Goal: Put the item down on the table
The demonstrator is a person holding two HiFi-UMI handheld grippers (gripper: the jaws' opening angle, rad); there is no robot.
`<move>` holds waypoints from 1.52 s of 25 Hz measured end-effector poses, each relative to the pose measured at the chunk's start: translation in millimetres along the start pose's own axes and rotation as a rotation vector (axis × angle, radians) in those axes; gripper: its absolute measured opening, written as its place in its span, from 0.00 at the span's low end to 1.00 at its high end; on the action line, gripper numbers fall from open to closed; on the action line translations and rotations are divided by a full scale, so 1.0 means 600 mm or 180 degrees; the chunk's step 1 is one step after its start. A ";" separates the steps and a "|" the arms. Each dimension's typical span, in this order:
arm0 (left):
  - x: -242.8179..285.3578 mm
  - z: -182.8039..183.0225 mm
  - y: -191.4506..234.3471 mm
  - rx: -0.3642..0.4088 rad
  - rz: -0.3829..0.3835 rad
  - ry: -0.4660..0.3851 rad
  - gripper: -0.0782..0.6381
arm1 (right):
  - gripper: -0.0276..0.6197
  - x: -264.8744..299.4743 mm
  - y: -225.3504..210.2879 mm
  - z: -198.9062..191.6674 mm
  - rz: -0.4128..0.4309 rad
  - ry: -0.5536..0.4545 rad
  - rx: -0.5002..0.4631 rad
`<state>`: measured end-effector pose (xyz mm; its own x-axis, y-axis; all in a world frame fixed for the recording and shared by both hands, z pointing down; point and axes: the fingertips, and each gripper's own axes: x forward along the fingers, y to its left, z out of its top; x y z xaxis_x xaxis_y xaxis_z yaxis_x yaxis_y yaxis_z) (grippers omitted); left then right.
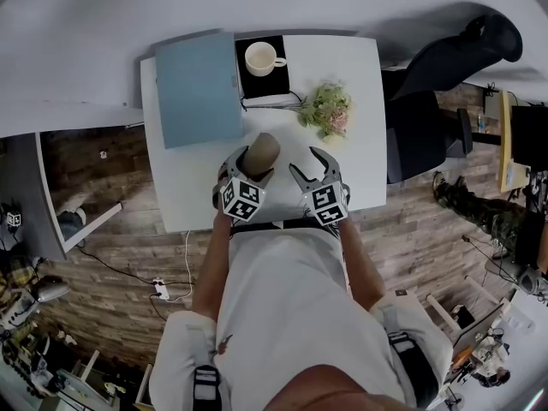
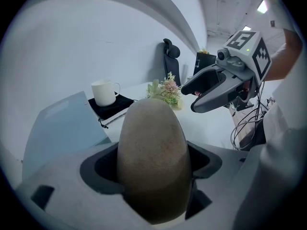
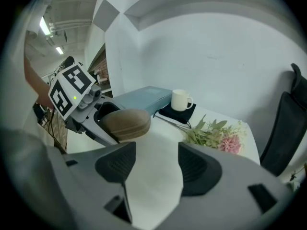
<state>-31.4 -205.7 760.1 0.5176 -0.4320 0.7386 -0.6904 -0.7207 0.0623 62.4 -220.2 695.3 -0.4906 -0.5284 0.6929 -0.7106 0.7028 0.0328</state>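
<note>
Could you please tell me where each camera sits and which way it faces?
Head view: on the person's head, facing steeply down at the table; torso, arms, left claw and right claw show.
Left gripper view: on the left claw, facing the wall; its jaws grip the brown case.
Right gripper view: on the right claw, facing the wall; jaws apart.
All share the mug.

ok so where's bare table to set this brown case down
Bare table runs along the near edge, between the blue folder and the flowers, and right of the flowers. The back is crowded: folder, mug on its black cloth.
</note>
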 end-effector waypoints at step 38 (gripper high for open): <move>0.060 -0.047 -0.014 0.0216 0.0015 0.0544 0.67 | 0.47 0.038 0.001 -0.055 0.0117 0.0223 0.0036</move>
<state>-21.3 -199.9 805.4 0.4170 -0.3413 0.8424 -0.6540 -0.7563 0.0173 67.2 -215.9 735.2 -0.4803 -0.4673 0.7422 -0.6986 0.7155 -0.0015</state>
